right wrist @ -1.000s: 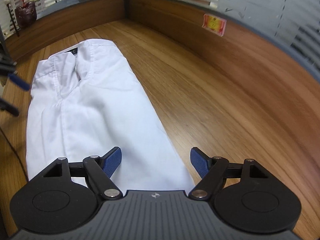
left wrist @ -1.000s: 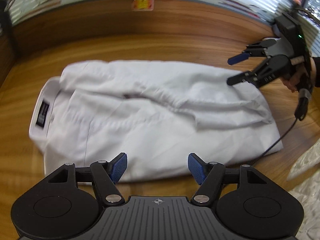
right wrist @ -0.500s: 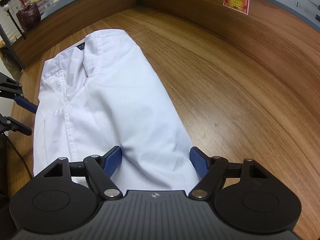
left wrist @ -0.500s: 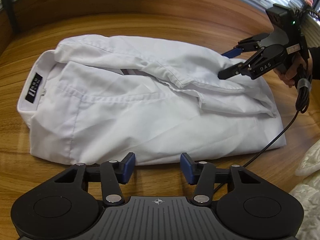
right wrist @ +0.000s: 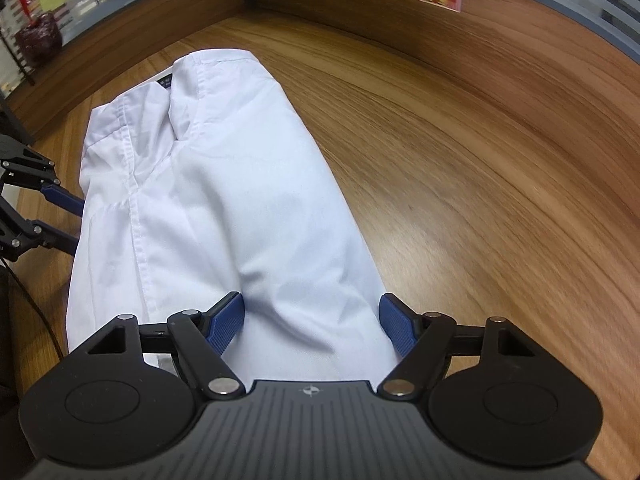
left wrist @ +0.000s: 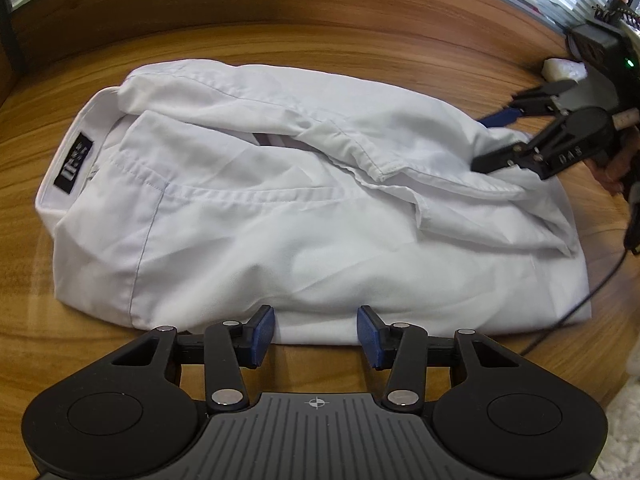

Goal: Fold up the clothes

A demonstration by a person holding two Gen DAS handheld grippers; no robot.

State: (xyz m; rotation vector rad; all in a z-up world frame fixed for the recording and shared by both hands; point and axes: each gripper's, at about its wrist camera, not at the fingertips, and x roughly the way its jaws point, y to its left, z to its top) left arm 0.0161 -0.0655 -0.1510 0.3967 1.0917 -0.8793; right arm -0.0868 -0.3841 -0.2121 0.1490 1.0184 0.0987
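Wooden tabletop (left wrist: 400, 60) carrying white shirt (left wrist: 248, 216), lying as a long narrow band: sides and sleeve turned in, collar label at one end. Crosswise fold into a compact packet not seen. Right gripper (right wrist: 312, 320) low over hem end, jaws wide, straddling cloth. Left gripper (left wrist: 316, 334) at long edge, jaws wide, holding nothing.

White shirt (left wrist: 280, 216) lies folded into a long rectangle on the wooden table, collar label up
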